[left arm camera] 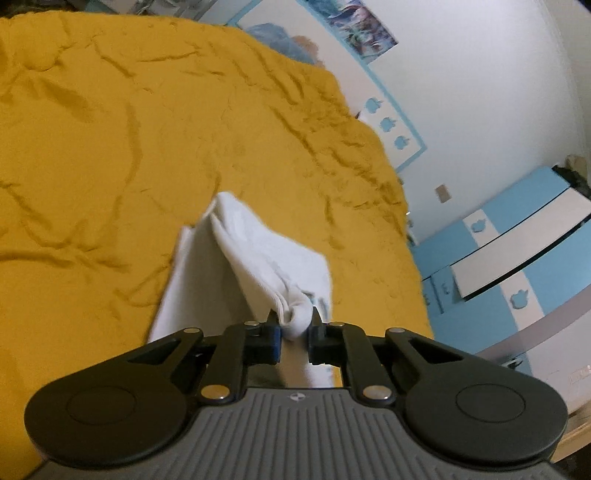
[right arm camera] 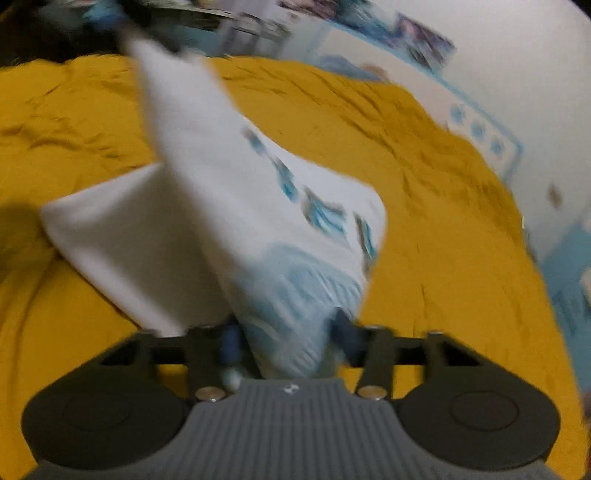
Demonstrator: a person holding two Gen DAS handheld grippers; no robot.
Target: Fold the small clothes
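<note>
A small white garment (left arm camera: 255, 254) with a blue print (right arm camera: 314, 221) hangs lifted above the mustard-yellow bedspread (left arm camera: 110, 147). My left gripper (left arm camera: 293, 321) is shut on a bunched white corner of it. My right gripper (right arm camera: 288, 332) is shut on the printed end (right arm camera: 295, 295), and the cloth stretches up and away from it toward the top left. The right wrist view is blurred by motion. The other gripper is hidden in each view.
The bedspread (right arm camera: 443, 221) is wrinkled and fills most of both views. A white wall with blue trim and pictures (left arm camera: 369, 29) lies beyond the bed. Blue and white drawers (left arm camera: 517, 251) stand to the right of the bed's edge.
</note>
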